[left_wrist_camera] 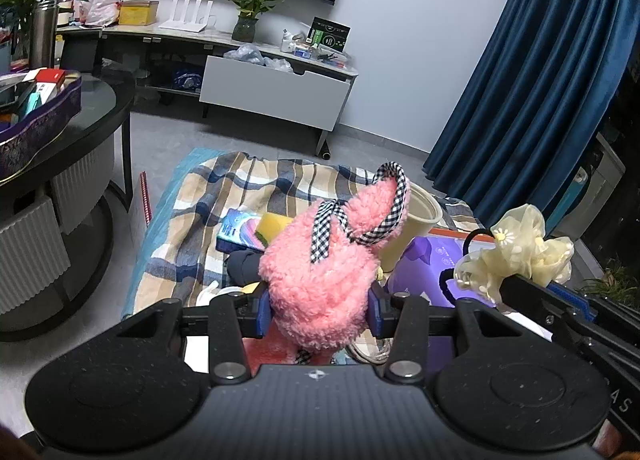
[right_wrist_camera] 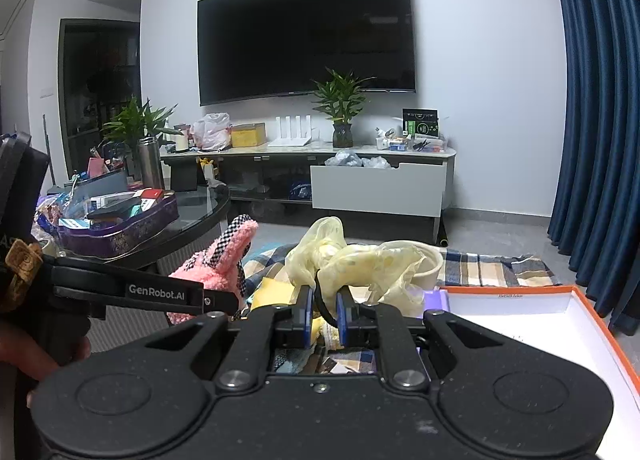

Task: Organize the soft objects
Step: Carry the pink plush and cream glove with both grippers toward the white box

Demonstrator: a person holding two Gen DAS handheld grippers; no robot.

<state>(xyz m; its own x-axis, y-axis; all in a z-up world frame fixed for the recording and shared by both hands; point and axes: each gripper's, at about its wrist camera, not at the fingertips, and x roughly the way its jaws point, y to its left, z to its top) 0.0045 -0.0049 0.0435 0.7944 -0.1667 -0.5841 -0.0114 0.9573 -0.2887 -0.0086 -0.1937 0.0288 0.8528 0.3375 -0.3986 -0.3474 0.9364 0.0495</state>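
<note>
My left gripper [left_wrist_camera: 320,310] is shut on a fluffy pink plush piece [left_wrist_camera: 320,272] with black-and-white checked ribbon, held up above the plaid blanket [left_wrist_camera: 200,195]. The same pink plush [right_wrist_camera: 224,264] shows at the left of the right wrist view, beside the left gripper's finger. My right gripper [right_wrist_camera: 324,316] is shut on a pale yellow organza hair tie [right_wrist_camera: 360,264], with its black elastic loop between the blue pads [right_wrist_camera: 306,314]. In the left wrist view that yellow hair tie [left_wrist_camera: 520,256] hangs at the right, at the tip of the right gripper.
An orange-rimmed white box [right_wrist_camera: 540,320] lies at the right. A cream cup [left_wrist_camera: 420,219], a yellow sponge [left_wrist_camera: 272,225], a blue packet [left_wrist_camera: 240,234] and a purple pack [left_wrist_camera: 432,260] lie on the blanket. A dark round table [left_wrist_camera: 80,119] with a purple tin stands left. A TV cabinet [right_wrist_camera: 360,187] and blue curtains [right_wrist_camera: 592,139] stand behind.
</note>
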